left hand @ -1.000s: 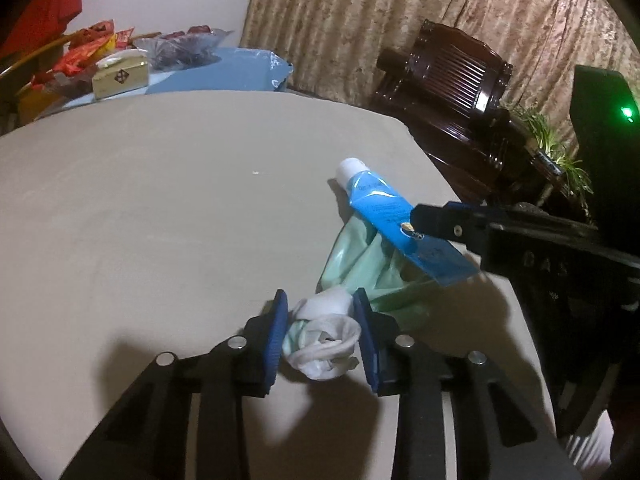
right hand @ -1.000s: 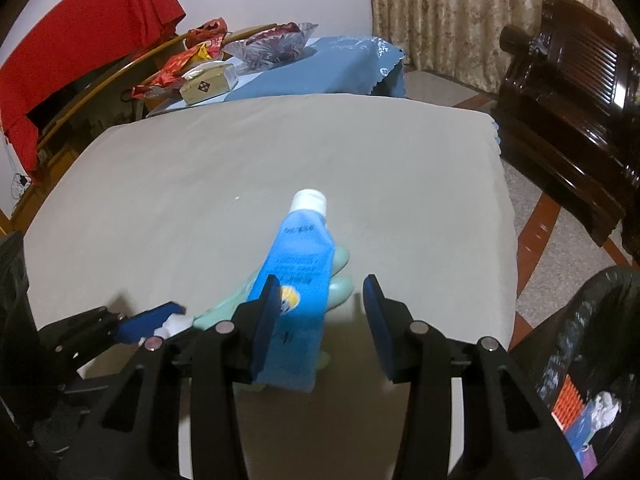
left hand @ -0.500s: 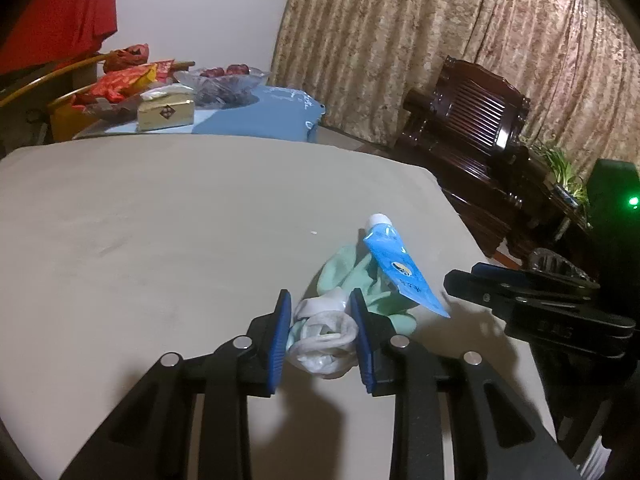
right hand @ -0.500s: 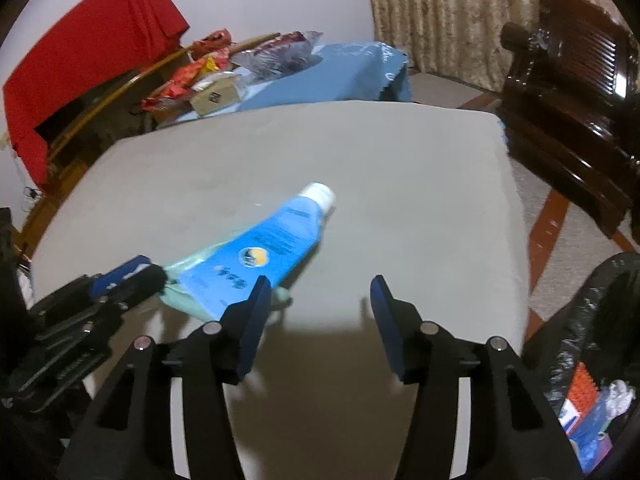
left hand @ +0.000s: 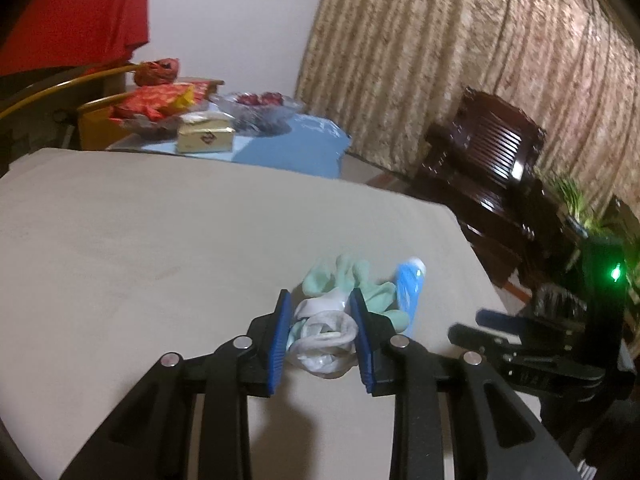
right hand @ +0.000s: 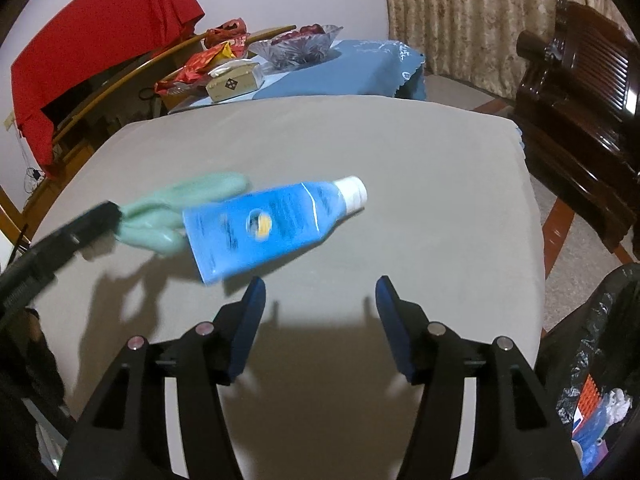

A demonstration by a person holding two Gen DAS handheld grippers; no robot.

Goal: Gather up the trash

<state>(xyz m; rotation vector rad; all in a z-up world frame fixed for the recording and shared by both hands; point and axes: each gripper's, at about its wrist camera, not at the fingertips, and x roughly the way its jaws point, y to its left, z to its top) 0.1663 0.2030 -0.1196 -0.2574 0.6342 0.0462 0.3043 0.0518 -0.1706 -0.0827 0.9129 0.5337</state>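
A mint-green rubber glove (left hand: 352, 276) with a white cuff (left hand: 324, 332) hangs over the beige table (left hand: 160, 240), and my left gripper (left hand: 319, 304) is shut on that cuff. A blue tube (right hand: 264, 228) with a white cap lies across the glove's fingers (right hand: 160, 220), blurred, its cap pointing right. Just behind the tube's flat end is my right gripper (right hand: 320, 292), its jaws opening with nothing between them. The left gripper (right hand: 100, 216) enters the right wrist view from the left edge. In the left wrist view the tube (left hand: 408, 286) shows edge-on, with the right gripper (left hand: 500, 332) to its right.
A black trash bag (right hand: 600, 340) with several discarded items gapes beside the table's right corner. A dark wooden chair (right hand: 580, 100) stands beyond. Behind the table a blue-covered table (right hand: 340, 76) carries a box, snack packs and a glass bowl.
The right gripper let go of the blue tube and opened wider; the tube swung over to lie sideways. The left gripper rose with the glove in it.
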